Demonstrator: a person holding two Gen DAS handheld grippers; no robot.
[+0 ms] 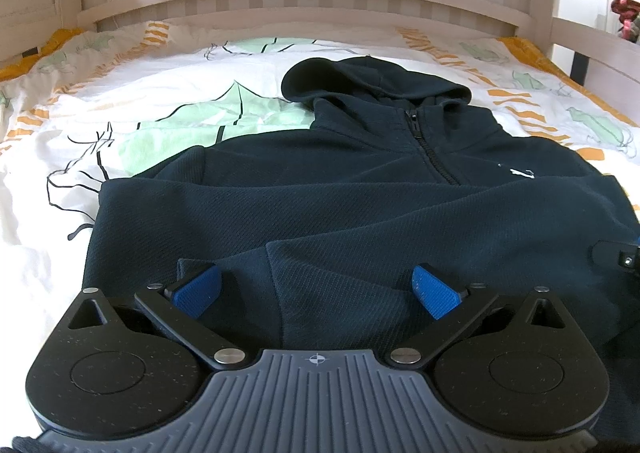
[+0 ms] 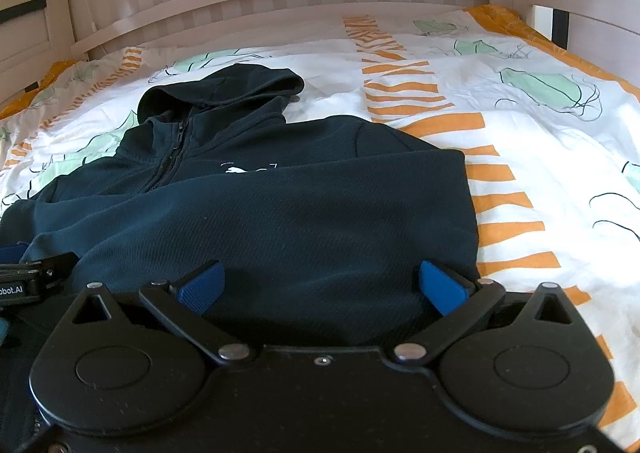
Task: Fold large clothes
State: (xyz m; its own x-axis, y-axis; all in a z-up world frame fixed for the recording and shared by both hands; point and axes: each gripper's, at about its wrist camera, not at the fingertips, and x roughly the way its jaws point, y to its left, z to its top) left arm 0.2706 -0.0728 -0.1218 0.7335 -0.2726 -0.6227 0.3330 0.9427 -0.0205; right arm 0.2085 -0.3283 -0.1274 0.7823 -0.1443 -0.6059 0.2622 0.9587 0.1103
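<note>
Here we are over the bed, and the dark navy hoodie (image 1: 360, 189) lies front-up on the patterned duvet (image 1: 120, 101), hood (image 1: 360, 81) toward the wooden headboard (image 1: 304, 1), zip (image 1: 428, 145) closed and running down the chest beside a small white logo (image 1: 520, 173). The folding looks well under way: both sleeves appear to be brought in across the body, one band of cloth lying over the chest and a cuffed end (image 1: 320, 253) resting on top near the hem, so the garment reads as a tidy rectangle with straight side edges. What seems left, by my reckoning, is the lengthwise fold, bringing hem up toward hood or the reverse, and perhaps tucking the hood in. Now the tongs: the left gripper (image 1: 318, 291) sits low at the hem end, its blue pads spread wide with cloth lying between and beneath them, gripping nothing. The right gripper (image 2: 322, 287) mirrors it at the other side of the hem, pads equally wide apart, the hoodie's right edge (image 2: 468, 213) just inside its outer pad, and again nothing is pinched. Each tool peeks into the other's view at the frame edge, so they are side by side along the near edge. Whether the pads touch the fabric I cannot tell; they look just above it.
</note>
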